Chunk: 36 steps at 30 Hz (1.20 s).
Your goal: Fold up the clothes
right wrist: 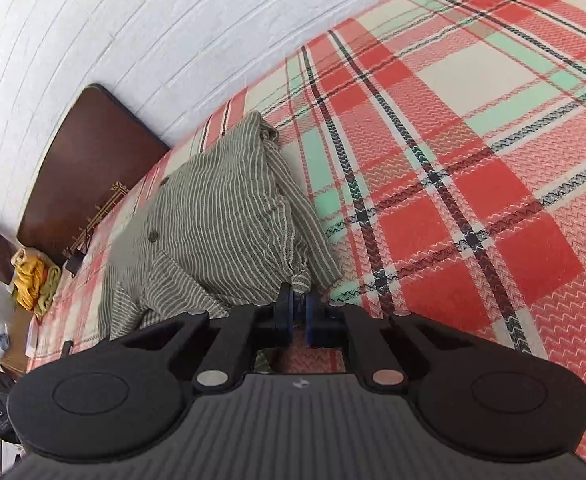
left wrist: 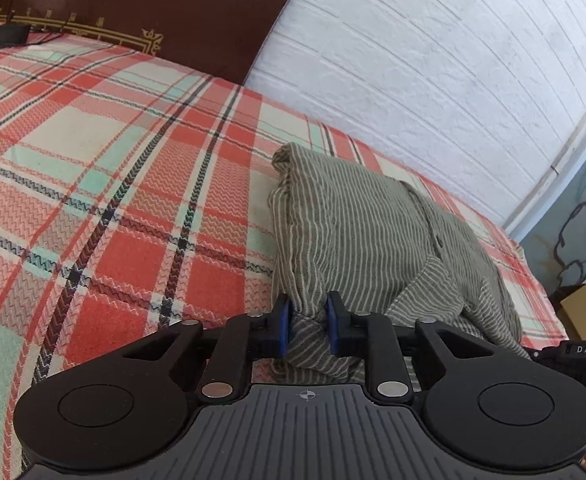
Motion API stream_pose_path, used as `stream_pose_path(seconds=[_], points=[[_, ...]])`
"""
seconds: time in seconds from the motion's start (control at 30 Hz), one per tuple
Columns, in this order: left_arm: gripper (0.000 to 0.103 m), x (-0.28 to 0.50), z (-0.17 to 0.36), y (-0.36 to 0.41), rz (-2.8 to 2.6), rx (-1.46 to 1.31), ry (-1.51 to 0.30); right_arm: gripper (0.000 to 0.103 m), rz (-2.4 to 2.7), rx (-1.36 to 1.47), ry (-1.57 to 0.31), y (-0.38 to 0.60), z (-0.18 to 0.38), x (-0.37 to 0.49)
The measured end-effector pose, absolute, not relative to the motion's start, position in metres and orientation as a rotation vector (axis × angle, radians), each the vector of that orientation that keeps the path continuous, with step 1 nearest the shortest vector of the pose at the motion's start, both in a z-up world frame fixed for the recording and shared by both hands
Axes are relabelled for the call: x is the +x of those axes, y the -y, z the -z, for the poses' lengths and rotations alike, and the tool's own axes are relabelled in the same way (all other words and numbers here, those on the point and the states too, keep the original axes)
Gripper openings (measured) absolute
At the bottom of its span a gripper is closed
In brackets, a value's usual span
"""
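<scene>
Both grippers pinch the near corners of the olive-green, white-striped cotton shirt [left wrist: 365, 216] on the red-and-mint plaid bedspread [left wrist: 105, 184].
Left gripper [left wrist: 309, 320] clamps a thick bunch, right gripper [right wrist: 299, 312] a thin corner — probably to lift one edge evenly for folding.

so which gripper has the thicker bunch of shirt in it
The left gripper: a fat wad of the striped shirt fills its jaws. The right gripper pinches only a thin corner.

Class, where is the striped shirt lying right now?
The striped shirt lies bunched on the plaid bedspread beside the white brick wall, right of centre in the left wrist view, with both hand-held grippers pinching its near edge.
</scene>
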<state>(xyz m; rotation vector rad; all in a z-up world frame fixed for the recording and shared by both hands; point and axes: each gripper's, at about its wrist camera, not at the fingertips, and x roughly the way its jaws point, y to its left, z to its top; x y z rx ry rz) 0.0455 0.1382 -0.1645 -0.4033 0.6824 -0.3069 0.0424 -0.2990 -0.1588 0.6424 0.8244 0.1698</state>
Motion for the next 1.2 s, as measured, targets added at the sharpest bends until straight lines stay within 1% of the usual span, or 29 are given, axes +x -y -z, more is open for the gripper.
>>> stream_pose_path(seconds=[0.07, 0.1, 0.13, 0.17, 0.23, 0.27, 0.3, 0.33, 0.37, 0.4, 0.5, 0.6, 0.7, 0.83, 0.9, 0.97, 1.0, 1.03, 1.07, 1.1, 1.13, 1.2], points=[[0.024, 0.044, 0.166, -0.142, 0.309, -0.434, -0.675, 0.006, -0.180, 0.662, -0.828, 0.303, 0.161, 0.042], [0.038, 0.042, 0.165, -0.145, 0.304, -0.448, -0.676, 0.008, -0.187, 0.680, -0.828, 0.305, 0.161, 0.040], [0.057, 0.040, 0.163, -0.147, 0.299, -0.459, -0.676, 0.015, -0.193, 0.698, -0.829, 0.308, 0.161, 0.039], [0.060, 0.037, 0.159, -0.151, 0.293, -0.458, -0.670, 0.020, -0.202, 0.701, -0.829, 0.310, 0.157, 0.037], [0.065, 0.030, 0.149, -0.160, 0.286, -0.456, -0.647, 0.046, -0.215, 0.688, -0.816, 0.314, 0.145, 0.029], [0.067, 0.029, 0.144, -0.166, 0.284, -0.469, -0.634, 0.051, -0.218, 0.673, -0.794, 0.317, 0.137, 0.026], [0.072, 0.032, 0.142, -0.172, 0.284, -0.504, -0.631, 0.057, -0.230, 0.654, -0.768, 0.320, 0.129, 0.026], [0.079, 0.036, 0.140, -0.178, 0.285, -0.540, -0.628, 0.061, -0.245, 0.634, -0.742, 0.322, 0.122, 0.027], [0.080, 0.041, 0.139, -0.183, 0.287, -0.576, -0.627, 0.064, -0.259, 0.610, -0.725, 0.323, 0.115, 0.032], [0.080, 0.049, 0.140, -0.185, 0.300, -0.611, -0.636, 0.069, -0.269, 0.587, -0.717, 0.323, 0.110, 0.038], [0.083, 0.077, 0.148, -0.183, 0.334, -0.665, -0.681, 0.071, -0.331, 0.512, -0.737, 0.321, 0.108, 0.069], [0.083, 0.095, 0.158, -0.179, 0.369, -0.687, -0.727, 0.071, -0.382, 0.489, -0.824, 0.322, 0.120, 0.103], [0.084, 0.108, 0.166, -0.174, 0.413, -0.696, -0.765, 0.071, -0.457, 0.523, -0.901, 0.326, 0.133, 0.126], [0.086, 0.121, 0.169, -0.163, 0.458, -0.643, -0.771, 0.071, -0.537, 0.606, -1.002, 0.329, 0.156, 0.149], [0.086, 0.128, 0.169, -0.155, 0.474, -0.624, -0.775, 0.069, -0.566, 0.672, -1.010, 0.333, 0.160, 0.155], [0.081, 0.136, 0.169, -0.146, 0.490, -0.614, -0.786, 0.051, -0.579, 0.737, -1.039, 0.334, 0.166, 0.160], [0.056, 0.139, 0.169, -0.142, 0.503, -0.617, -0.806, 0.038, -0.585, 0.770, -1.061, 0.333, 0.171, 0.161], [0.032, 0.142, 0.170, -0.139, 0.514, -0.620, -0.827, 0.028, -0.590, 0.798, -1.077, 0.332, 0.176, 0.161], [0.031, 0.145, 0.170, -0.137, 0.525, -0.621, -0.845, 0.025, -0.588, 0.818, -1.080, 0.331, 0.177, 0.160], [0.026, 0.148, 0.166, -0.138, 0.542, -0.604, -0.845, 0.022, -0.579, 0.831, -1.071, 0.332, 0.174, 0.157], [0.025, 0.150, 0.160, -0.140, 0.558, -0.587, -0.844, 0.019, -0.570, 0.842, -1.059, 0.333, 0.171, 0.153], [0.024, 0.161, 0.142, -0.145, 0.585, -0.539, -0.844, 0.018, -0.563, 0.863, -1.027, 0.332, 0.158, 0.142]])
